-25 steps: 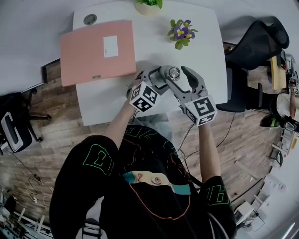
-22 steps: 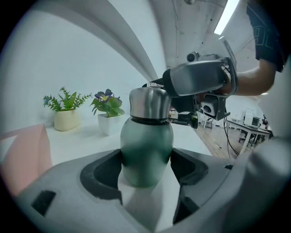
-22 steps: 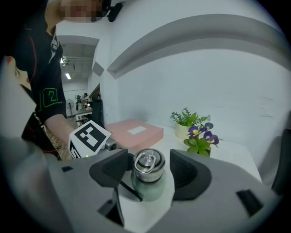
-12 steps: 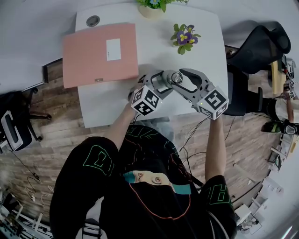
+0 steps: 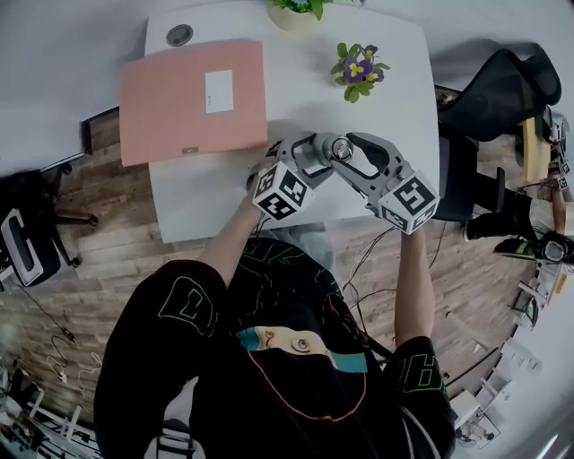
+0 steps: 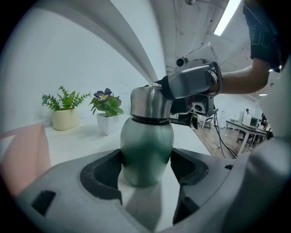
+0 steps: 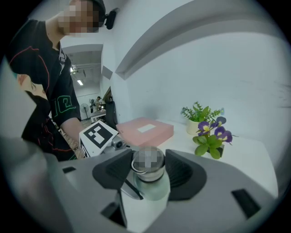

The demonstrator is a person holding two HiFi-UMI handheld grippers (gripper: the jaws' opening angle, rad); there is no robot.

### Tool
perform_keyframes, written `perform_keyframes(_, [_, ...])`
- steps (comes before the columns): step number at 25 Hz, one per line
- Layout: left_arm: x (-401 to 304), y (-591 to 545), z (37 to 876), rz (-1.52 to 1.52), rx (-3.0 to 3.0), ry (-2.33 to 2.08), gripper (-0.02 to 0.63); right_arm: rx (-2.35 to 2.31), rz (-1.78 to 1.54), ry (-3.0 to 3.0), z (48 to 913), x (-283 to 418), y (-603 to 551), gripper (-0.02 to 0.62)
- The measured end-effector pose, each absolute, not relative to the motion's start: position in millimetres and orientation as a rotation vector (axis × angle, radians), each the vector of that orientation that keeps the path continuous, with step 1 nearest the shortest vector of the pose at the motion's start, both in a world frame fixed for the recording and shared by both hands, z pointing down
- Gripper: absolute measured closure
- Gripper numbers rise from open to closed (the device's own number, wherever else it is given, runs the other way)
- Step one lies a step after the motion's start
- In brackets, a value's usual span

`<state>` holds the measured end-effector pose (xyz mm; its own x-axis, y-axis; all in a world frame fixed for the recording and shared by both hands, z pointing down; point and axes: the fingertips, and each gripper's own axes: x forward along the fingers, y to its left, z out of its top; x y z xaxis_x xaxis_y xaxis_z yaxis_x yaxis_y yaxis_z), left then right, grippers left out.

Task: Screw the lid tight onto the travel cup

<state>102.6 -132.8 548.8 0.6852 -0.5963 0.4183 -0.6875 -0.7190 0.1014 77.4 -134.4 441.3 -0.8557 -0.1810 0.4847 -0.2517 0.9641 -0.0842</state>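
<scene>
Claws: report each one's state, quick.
Left claw: closed on the green metal travel cup.
Right claw: just been closing, now gripping the cup's steel lid.

Before you, a white worktop [image 5: 395, 116] with rounded corners and a round cable port [image 5: 179, 35] stands against a plain white wall [image 6: 68, 50]. It carries a pink box file [image 5: 193, 99], a purple-flowered pot plant [image 5: 357, 70] and a green plant in a cream pot [image 5: 300, 11]. The floor [image 5: 108, 260] is wood plank. A black office chair [image 5: 493, 90] stands at your right. A ceiling strip light [image 6: 227, 18] is lit, and more desks [image 6: 243, 127] stand beyond.
</scene>
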Motion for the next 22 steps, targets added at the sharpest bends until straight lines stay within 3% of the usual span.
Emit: perform_keyframes(22, [101.6, -134.6, 551.0, 0.541, 2.643, -1.058, 0.258, 1.281, 0.298, -2.578, 443.4, 87.9, -140.0, 0.359])
